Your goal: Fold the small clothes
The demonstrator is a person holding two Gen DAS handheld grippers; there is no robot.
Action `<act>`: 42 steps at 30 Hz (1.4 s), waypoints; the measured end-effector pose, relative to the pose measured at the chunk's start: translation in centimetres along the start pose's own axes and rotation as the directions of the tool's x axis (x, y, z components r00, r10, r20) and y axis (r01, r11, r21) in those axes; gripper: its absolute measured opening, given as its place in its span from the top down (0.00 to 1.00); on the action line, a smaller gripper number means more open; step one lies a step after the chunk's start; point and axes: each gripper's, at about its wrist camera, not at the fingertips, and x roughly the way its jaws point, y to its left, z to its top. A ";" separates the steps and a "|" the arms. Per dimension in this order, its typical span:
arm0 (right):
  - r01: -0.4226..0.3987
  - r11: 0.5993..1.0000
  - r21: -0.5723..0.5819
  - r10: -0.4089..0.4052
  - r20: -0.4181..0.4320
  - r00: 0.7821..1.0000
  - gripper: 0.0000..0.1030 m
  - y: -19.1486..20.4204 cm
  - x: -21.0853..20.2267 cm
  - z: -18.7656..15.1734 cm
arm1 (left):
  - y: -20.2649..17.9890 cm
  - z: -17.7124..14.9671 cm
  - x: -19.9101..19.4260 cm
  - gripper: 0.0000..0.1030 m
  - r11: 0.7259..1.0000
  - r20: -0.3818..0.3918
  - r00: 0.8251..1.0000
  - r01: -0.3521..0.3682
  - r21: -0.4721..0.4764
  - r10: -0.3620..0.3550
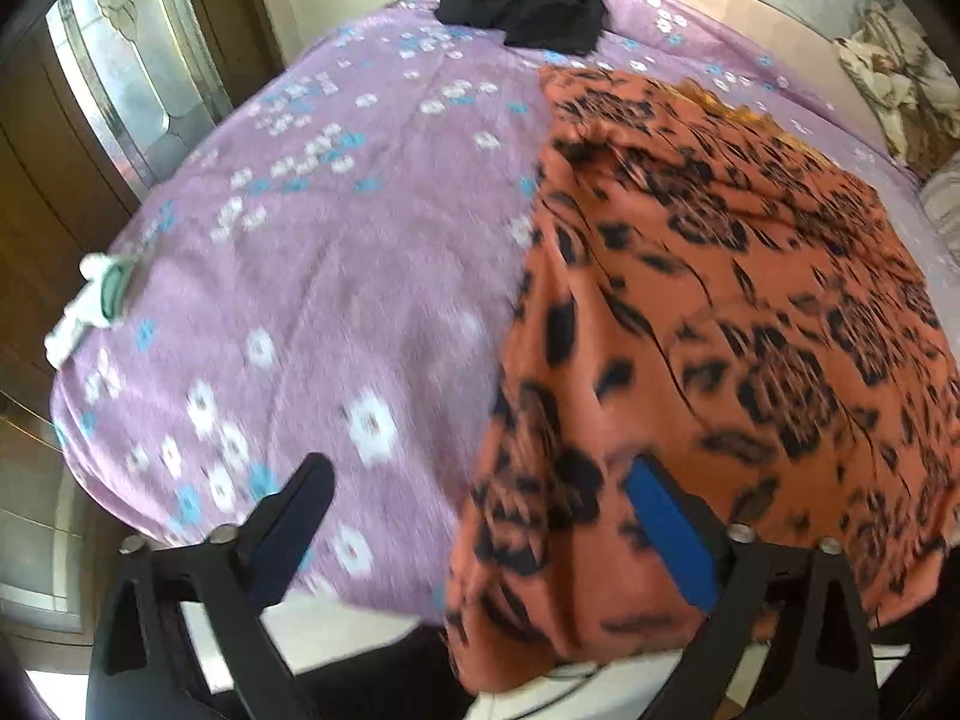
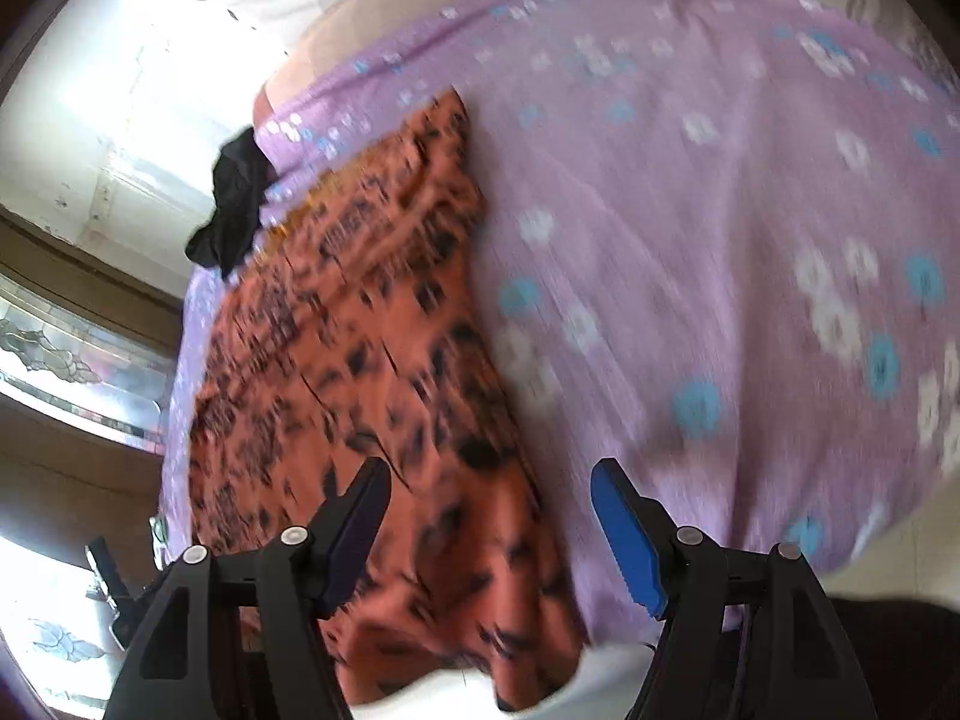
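An orange garment with a black floral print (image 1: pixel 720 312) lies spread on a purple flowered bedsheet (image 1: pixel 336 252), its near end hanging over the bed's front edge. My left gripper (image 1: pixel 480 480) hovers open above that garment's left edge, with nothing between its fingers. In the right wrist view the same orange garment (image 2: pixel 360 360) runs along the left part of the sheet (image 2: pixel 720 240). My right gripper (image 2: pixel 492 480) hangs open over the garment's right edge near the bed front, holding nothing. Both views are blurred by motion.
A crumpled black garment (image 1: pixel 528 3) lies at the far edge of the bed, also seen as black cloth (image 2: pixel 231 204) in the right wrist view. A white and green bundle (image 1: pixel 96 300) sits at the bed's left edge. Patterned pillows (image 1: pixel 900 96) lie at far right.
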 end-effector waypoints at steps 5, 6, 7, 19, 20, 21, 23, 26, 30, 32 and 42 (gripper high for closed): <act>0.075 0.994 -0.085 -0.078 -0.036 0.996 0.29 1.5 0.8 -1.9 | 1.2 -2.9 0.4 0.43 0.996 -0.064 0.994 0.083 -0.033 -0.085; 0.113 0.988 -0.107 -0.117 -0.034 0.993 0.31 2.0 1.0 -2.3 | 1.4 -3.0 0.4 0.46 0.995 -0.060 0.994 0.088 -0.039 -0.090; 0.150 0.979 -0.138 -0.155 -0.024 0.988 0.32 2.6 1.3 -2.6 | 1.5 -3.1 0.3 0.50 0.995 -0.058 0.994 0.091 -0.041 -0.094; 0.135 0.951 -0.277 -0.146 -0.021 0.989 0.85 5.3 0.9 -3.8 | 1.5 -3.5 -0.6 0.75 0.981 -0.029 0.981 0.191 -0.037 -0.192; 0.141 0.958 -0.251 -0.156 -0.042 0.987 0.80 4.8 1.1 -3.6 | 1.7 -3.4 -0.4 0.77 0.980 -0.026 0.981 0.191 -0.050 -0.193; 0.141 0.961 -0.236 -0.159 -0.057 0.986 0.76 4.3 1.3 -3.7 | 2.1 -3.4 -0.3 0.77 0.975 -0.026 0.977 0.210 -0.069 -0.212; 0.125 0.964 -0.235 -0.147 -0.077 0.986 0.67 4.1 1.9 -4.1 | 2.6 -3.5 -0.2 0.76 0.967 -0.033 0.971 0.231 -0.105 -0.236; 0.109 0.957 -0.269 -0.130 -0.063 0.990 0.65 4.6 2.0 -4.6 | 2.6 -3.5 -0.2 0.66 0.961 -0.048 0.963 0.261 -0.097 -0.266; 0.065 0.957 -0.283 -0.084 -0.057 0.995 0.89 5.1 1.3 -4.3 | 2.2 -3.1 -0.3 0.91 0.967 -0.058 0.966 0.248 -0.060 -0.251; 0.006 0.962 -0.271 -0.024 -0.061 0.998 0.89 5.5 0.6 -3.8 | 2.6 -2.6 -0.2 0.93 0.952 -0.068 0.951 0.296 -0.083 -0.301; -0.275 0.948 -0.163 0.276 -0.016 0.961 0.90 8.3 -3.2 4.3 | 3.9 5.6 -2.8 0.95 0.873 -0.024 0.877 0.475 -0.114 -0.480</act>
